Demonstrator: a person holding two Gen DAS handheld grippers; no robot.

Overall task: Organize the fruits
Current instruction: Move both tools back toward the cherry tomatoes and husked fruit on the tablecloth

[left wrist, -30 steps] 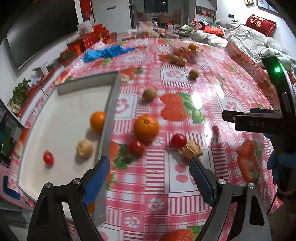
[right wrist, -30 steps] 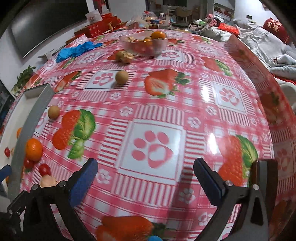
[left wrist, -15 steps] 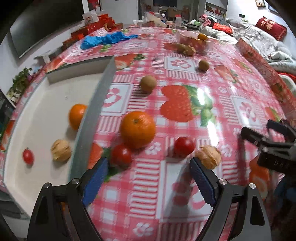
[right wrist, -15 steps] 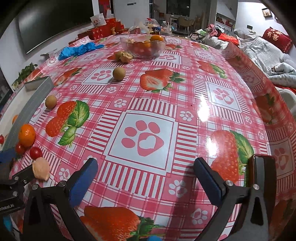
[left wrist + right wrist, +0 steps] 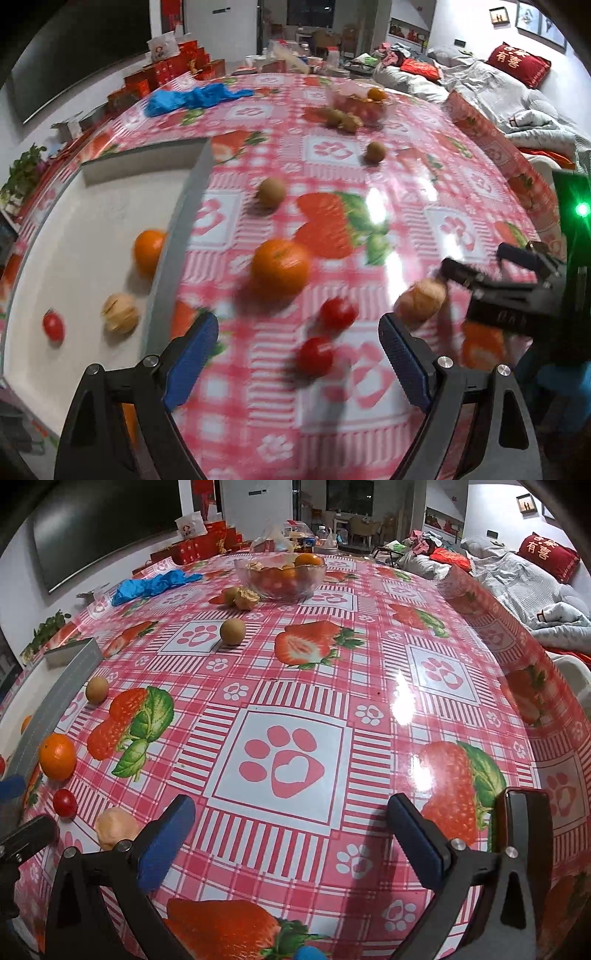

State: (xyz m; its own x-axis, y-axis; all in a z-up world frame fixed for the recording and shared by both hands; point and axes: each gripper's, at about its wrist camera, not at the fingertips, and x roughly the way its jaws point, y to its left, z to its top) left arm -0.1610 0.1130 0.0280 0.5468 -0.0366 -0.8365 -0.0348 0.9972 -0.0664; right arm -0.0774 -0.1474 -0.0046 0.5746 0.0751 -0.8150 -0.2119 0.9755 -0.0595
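Hovering over the red-checked plastic tablecloth point(image 5: 332, 424), your left gripper point(image 5: 299, 354) has its blue-padded jaws spread wide with nothing held; two small glossy red cherry tomatoes point(image 5: 316, 356) lie right between them, and the round orange tangerine point(image 5: 280, 266) sits just beyond. Your right gripper point(image 5: 291, 834) also stands apart and empty, the wrinkled tan walnut point(image 5: 114, 827) just outside its left jaw. Expect the tomatoes to be light, slick and easily burst, so close gently across the widest middle. The tangerine looks soft-skinned but firmer; take it around its equator. The white shallow tray point(image 5: 173, 236) lies beyond your left jaw.
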